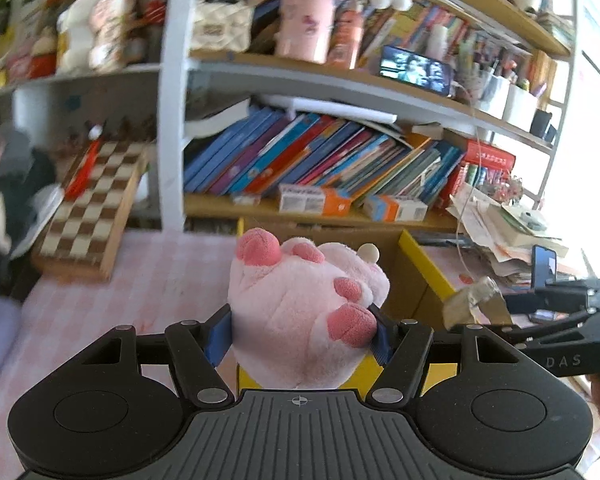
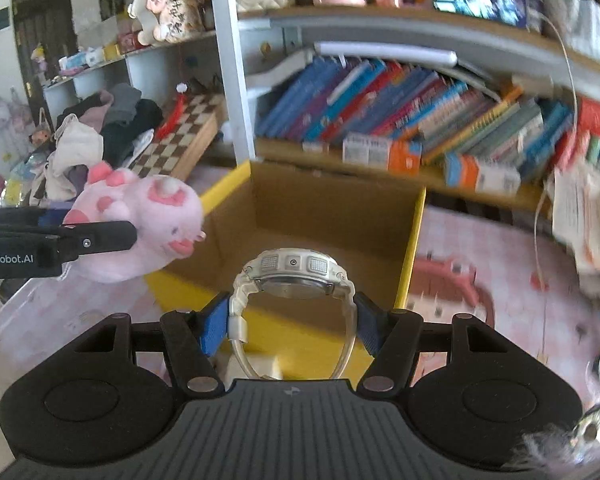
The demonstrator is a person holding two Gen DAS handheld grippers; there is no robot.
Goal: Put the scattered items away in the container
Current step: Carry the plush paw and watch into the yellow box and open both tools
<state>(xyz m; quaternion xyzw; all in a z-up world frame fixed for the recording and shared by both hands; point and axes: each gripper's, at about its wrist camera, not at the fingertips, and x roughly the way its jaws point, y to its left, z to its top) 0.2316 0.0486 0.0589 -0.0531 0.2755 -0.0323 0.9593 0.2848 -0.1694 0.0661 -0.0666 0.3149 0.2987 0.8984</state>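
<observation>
Crowded white-framed bookshelves (image 1: 172, 92) fill the background, with rows of leaning colourful books (image 1: 320, 156), a folded brown-and-cream chequered chessboard box (image 1: 96, 208) propped at the left and a pile of dark and pale clothes (image 2: 100, 132) beyond it. Below the shelves a bench covered in a pink-and-white checked cloth (image 1: 148, 280) carries an open brown cardboard box with yellow-taped edges (image 2: 416, 240), its inside bare cardboard as far as it shows. The left tool (image 1: 300, 334) is clenched on a fluffy pale-pink plush toy with darker pink paw pads (image 1: 300, 300), its blue-padded fingers (image 1: 220, 338) pressed into the toy's sides; from the right wrist view the toy (image 2: 140, 224) hangs above the box's near left corner, clear of the cloth. The right tool (image 2: 290, 322) grips a white plastic digital wristwatch with a translucent strap (image 2: 292, 276), the strap loop squeezed between its blue pads (image 2: 214, 326) and the watch case standing up at the fingertips, just over the box's near yellow edge. From the left wrist view the right tool (image 1: 476, 304) reaches in from the right edge, the watch seen there only as a blurred pale shape (image 1: 472, 300). A stack of loose papers and booklets (image 1: 500, 232) sits on the bench to the right of the box.
</observation>
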